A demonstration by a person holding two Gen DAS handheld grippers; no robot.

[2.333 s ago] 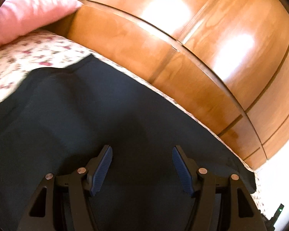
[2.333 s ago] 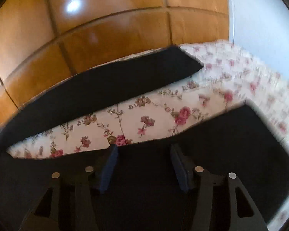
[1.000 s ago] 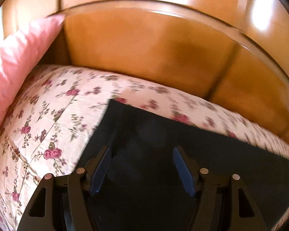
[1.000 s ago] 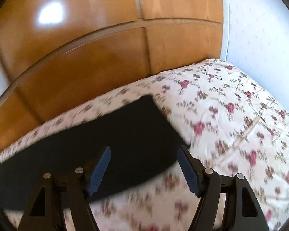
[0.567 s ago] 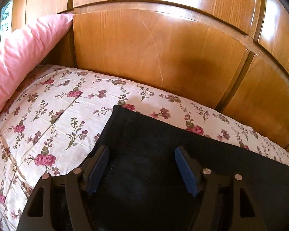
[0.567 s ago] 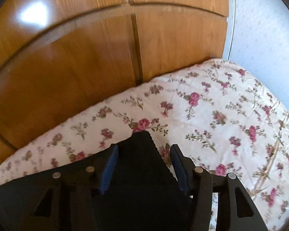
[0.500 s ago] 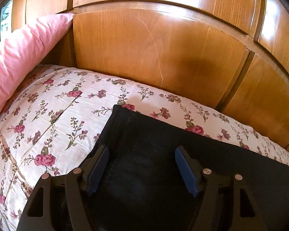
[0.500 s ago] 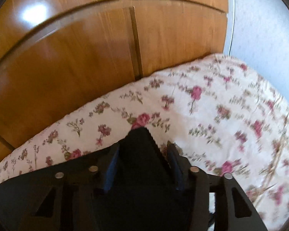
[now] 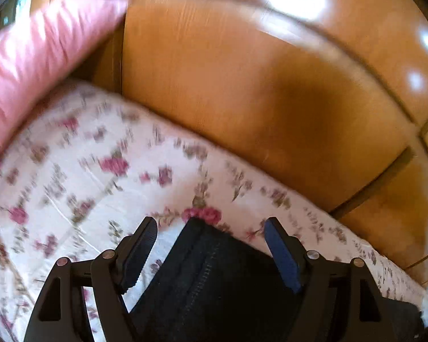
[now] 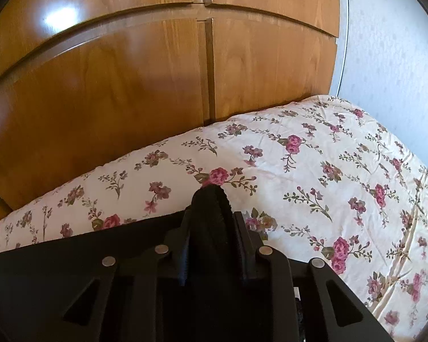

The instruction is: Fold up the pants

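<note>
One pants [image 10: 209, 199] corner, floral bedsheet [image 10: 314, 171].

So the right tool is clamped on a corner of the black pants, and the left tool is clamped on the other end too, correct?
Not quite. The right tool is clamped on a bunched corner of the black pants, as the right wrist view shows. But the left tool is not clamped: in the left wrist view its jaws stand wide apart, having just been opening, with the pants' corner lying loose between them.

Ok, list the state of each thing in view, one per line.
left tongs: open, have just been opening, pants corner between the pads, not pinched
right tongs: have just been closing, now shut on a bunched corner of the pants
pants: lying flat on the bedsheet
pink pillow: leaning against the wooden panel
</note>
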